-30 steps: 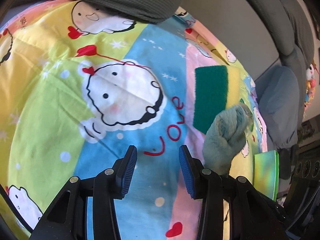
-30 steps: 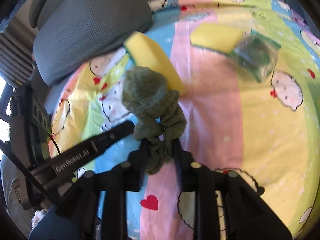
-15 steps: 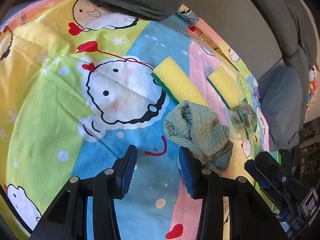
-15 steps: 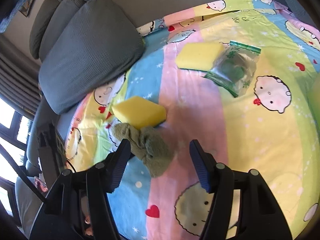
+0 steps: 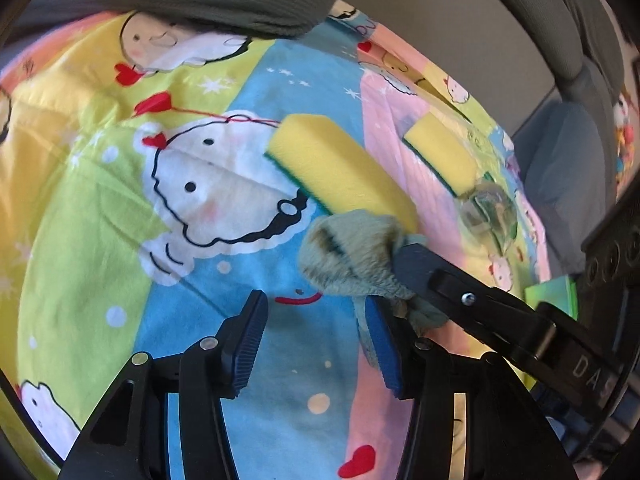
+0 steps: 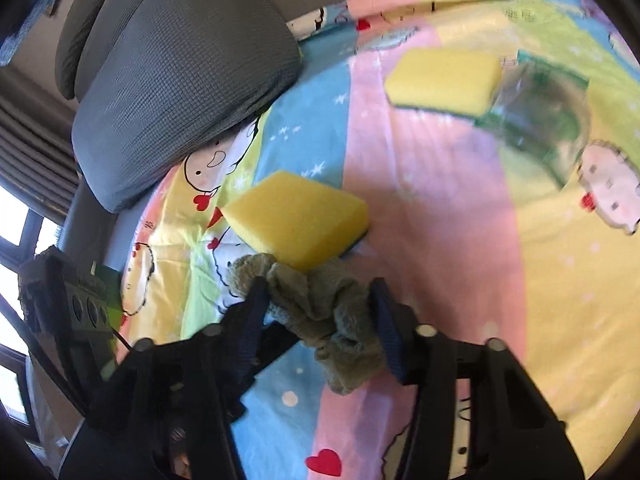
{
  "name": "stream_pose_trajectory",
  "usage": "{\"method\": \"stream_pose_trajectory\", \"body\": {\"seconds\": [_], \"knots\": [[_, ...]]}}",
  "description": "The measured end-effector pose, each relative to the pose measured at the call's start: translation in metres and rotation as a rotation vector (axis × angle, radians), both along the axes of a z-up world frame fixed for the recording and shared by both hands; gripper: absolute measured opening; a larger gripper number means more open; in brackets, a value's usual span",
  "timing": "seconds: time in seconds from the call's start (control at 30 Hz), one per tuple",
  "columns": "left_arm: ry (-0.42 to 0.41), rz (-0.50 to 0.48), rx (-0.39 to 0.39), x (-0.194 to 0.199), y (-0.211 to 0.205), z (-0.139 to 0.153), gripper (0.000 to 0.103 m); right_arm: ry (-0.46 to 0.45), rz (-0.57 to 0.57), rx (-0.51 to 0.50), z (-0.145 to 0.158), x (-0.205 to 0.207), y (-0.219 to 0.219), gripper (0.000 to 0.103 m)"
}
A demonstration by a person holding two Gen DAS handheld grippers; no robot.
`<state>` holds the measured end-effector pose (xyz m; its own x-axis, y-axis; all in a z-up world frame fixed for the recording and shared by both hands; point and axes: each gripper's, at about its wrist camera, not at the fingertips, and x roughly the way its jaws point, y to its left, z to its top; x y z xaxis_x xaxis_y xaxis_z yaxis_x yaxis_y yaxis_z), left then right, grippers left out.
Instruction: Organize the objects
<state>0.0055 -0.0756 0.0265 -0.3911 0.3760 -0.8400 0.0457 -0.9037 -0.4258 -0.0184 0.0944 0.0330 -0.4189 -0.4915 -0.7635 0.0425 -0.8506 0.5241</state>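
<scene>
A crumpled green cloth lies on the cartoon bedsheet, against a yellow sponge. My right gripper is open with its jaws on either side of the cloth; its finger presses into the cloth in the left wrist view. My left gripper is open and empty just in front of the cloth. The sponge lies behind the cloth. A second yellow sponge and a clear plastic bag lie farther back.
A grey cushion rests on the sheet's far left side. A green pad lies at the sheet's right edge. The left gripper's body shows at the left of the right wrist view.
The right gripper let go of the cloth, which dropped onto the sheet beside the sponge. It then came back down with open jaws around the cloth. The left gripper barely moved.
</scene>
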Motion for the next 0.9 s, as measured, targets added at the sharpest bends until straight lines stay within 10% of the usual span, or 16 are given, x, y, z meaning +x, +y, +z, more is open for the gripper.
{"method": "stream_pose_trajectory", "body": {"seconds": [0.33, 0.9], "knots": [[0.066, -0.081, 0.031, 0.007, 0.017, 0.014, 0.036, -0.023, 0.016, -0.118, 0.003, 0.011, 0.005, 0.030], [0.301, -0.139, 0.103, 0.033, 0.050, 0.072, 0.036, 0.204, -0.056, -0.089, 0.075, 0.059, 0.040, 0.032]]}}
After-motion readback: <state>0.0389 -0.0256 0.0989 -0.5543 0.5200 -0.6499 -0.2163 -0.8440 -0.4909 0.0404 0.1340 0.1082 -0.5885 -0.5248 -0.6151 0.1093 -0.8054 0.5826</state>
